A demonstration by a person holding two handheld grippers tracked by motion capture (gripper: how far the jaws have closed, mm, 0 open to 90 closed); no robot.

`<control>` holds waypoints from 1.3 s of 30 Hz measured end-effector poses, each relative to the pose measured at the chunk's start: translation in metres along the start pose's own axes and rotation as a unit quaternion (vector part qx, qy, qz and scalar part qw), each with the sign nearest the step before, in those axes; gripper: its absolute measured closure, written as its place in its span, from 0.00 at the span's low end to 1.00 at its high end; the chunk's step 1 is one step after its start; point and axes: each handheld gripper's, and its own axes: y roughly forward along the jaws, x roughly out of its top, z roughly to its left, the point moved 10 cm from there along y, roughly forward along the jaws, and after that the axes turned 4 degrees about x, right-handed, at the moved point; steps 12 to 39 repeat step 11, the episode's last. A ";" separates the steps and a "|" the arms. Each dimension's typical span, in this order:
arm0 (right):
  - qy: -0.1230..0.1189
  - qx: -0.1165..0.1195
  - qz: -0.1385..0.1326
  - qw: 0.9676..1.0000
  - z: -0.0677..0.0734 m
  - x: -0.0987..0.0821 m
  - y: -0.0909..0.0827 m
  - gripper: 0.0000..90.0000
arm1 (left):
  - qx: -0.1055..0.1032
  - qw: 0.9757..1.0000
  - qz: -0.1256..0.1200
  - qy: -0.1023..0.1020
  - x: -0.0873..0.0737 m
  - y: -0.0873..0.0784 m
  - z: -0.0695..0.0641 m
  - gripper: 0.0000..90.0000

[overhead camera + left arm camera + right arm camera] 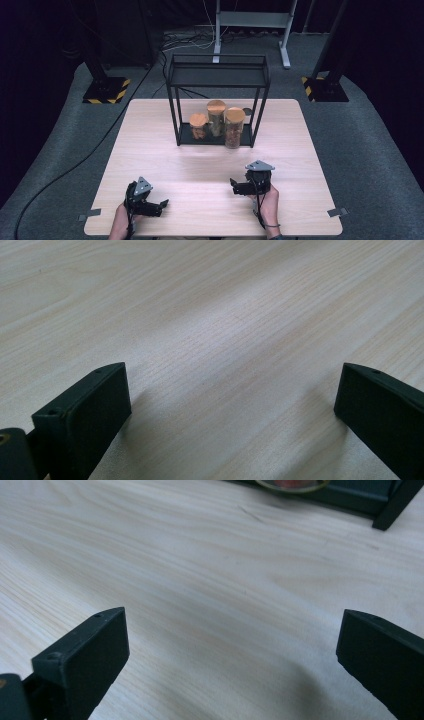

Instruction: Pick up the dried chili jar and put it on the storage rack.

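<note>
Both claws released and empty: right gripper point(239, 186) low over the near right part of the wooden table point(210, 160), jaws spread wide with bare wood between them; left gripper point(157, 206) near the front left edge, jaws likewise wide apart, nothing clamped. Hands entering from the bottom edge, each wrapped around a gripper body, cables trailing back. Well apart from both, at the table's far side, a black metal rack point(218, 75) with three cork-lidded jars on its bottom shelf: short jar point(198, 126) at left, tall jar point(216, 118) in the middle and set back, front jar point(234, 128) at right near the shelf's front edge. Jars close together, upright, lids on. Seen along the right gripper's jaws: a rack foot and shelf edge point(350, 497) at the top, with a jar base point(291, 484) just above it.
</note>
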 end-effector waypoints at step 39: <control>0.001 0.011 0.009 1.000 0.001 -0.005 0.002 0.00 | 0.001 1.000 0.000 0.000 0.000 0.000 0.000 0.01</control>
